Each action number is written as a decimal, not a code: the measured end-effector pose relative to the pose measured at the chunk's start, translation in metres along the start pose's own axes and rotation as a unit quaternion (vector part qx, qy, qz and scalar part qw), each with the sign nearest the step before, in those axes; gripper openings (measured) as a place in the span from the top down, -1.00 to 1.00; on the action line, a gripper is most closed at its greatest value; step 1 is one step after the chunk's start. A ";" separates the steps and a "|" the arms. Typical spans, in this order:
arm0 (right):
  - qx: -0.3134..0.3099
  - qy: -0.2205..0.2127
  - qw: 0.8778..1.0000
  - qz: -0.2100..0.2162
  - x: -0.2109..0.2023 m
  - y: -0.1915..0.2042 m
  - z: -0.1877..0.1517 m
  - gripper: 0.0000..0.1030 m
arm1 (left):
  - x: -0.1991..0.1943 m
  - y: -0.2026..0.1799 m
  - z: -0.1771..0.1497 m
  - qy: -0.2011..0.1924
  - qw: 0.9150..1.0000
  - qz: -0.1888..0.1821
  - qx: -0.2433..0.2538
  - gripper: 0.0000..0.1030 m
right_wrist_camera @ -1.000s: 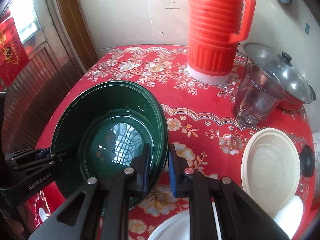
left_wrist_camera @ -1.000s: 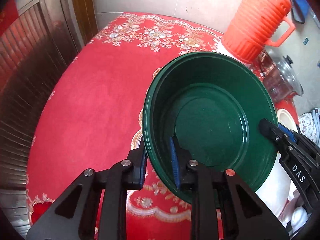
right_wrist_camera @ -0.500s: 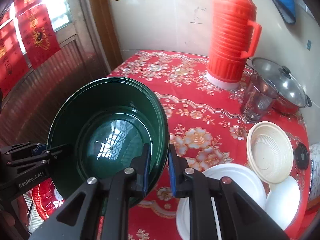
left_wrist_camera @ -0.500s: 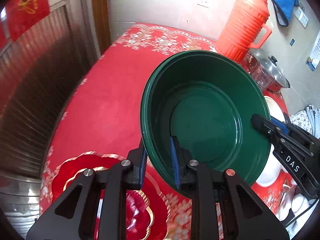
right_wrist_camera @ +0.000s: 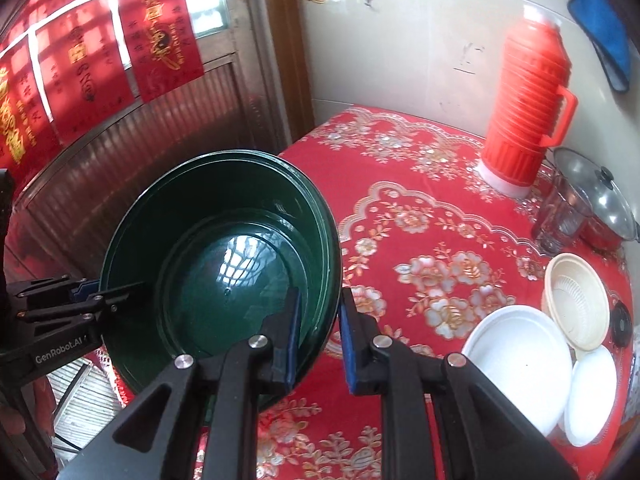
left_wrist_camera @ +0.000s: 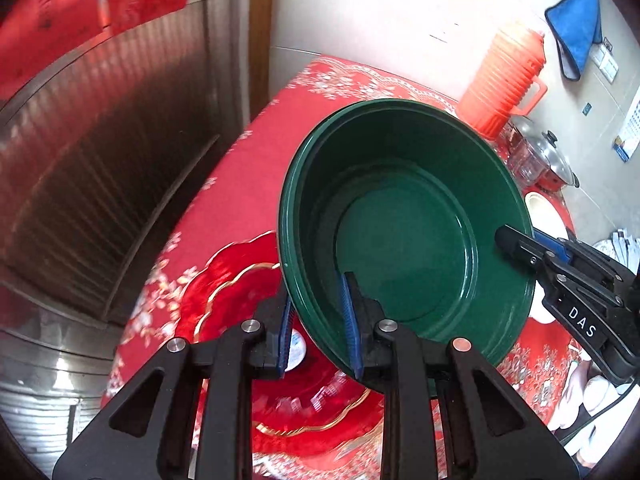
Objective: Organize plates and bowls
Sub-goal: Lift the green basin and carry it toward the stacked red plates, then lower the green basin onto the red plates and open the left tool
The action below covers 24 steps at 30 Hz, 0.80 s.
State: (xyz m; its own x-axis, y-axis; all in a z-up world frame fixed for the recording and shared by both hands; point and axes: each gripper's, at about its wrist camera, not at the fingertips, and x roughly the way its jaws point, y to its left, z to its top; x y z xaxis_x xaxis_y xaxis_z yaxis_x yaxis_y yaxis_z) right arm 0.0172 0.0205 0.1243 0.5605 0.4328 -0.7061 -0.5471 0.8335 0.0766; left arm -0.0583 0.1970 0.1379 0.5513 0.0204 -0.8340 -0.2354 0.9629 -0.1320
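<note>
A large dark green bowl [left_wrist_camera: 404, 236] hangs in the air above the table, held from both sides. My left gripper [left_wrist_camera: 318, 320] is shut on its near rim. My right gripper [right_wrist_camera: 320, 328] is shut on the opposite rim of the green bowl [right_wrist_camera: 224, 264]; it shows at the right in the left wrist view [left_wrist_camera: 532, 248]. A red scalloped plate with a gold edge [left_wrist_camera: 224, 280] lies on the table below the bowl. White plates [right_wrist_camera: 520, 360], a smaller white bowl [right_wrist_camera: 592, 392] and a cream ribbed bowl [right_wrist_camera: 576, 300] sit at the table's right.
An orange thermos [right_wrist_camera: 528, 112] stands at the back by the wall. A glass jug [right_wrist_camera: 560, 216] and a lidded pot [right_wrist_camera: 600, 200] stand to its right. The red flowered tablecloth [right_wrist_camera: 420, 208] covers the table. A metal-slatted door [left_wrist_camera: 100, 140] is on the left.
Both grippers have lifted the green bowl higher and pulled it back toward the near left. The red scalloped plate has come into view beneath it.
</note>
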 end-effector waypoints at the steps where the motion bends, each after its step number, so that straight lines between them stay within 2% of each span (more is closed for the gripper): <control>1: -0.004 0.001 1.000 0.004 -0.001 0.004 -0.002 0.65 | -0.002 0.005 -0.005 0.000 1.000 0.002 -0.001 0.57; 5: -0.018 0.008 1.000 0.022 0.000 0.022 -0.011 0.64 | -0.006 0.025 -0.022 0.007 1.000 0.006 -0.011 0.57; 13: -0.049 0.033 0.998 0.027 0.014 0.052 -0.027 0.64 | -0.011 0.049 -0.051 0.015 0.999 0.011 -0.029 0.57; 24: -0.077 0.068 0.994 0.026 0.032 0.071 -0.050 0.63 | 0.012 0.066 -0.076 0.051 0.998 0.011 -0.044 0.57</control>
State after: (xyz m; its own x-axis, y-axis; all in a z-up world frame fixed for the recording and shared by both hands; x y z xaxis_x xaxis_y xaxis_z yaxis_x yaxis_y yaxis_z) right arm -0.0346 0.0766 0.0716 0.4443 0.4150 -0.7939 -0.6679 0.7441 0.0152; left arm -0.1281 0.2404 0.0786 0.4618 0.0090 -0.8869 -0.3173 0.9354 -0.1557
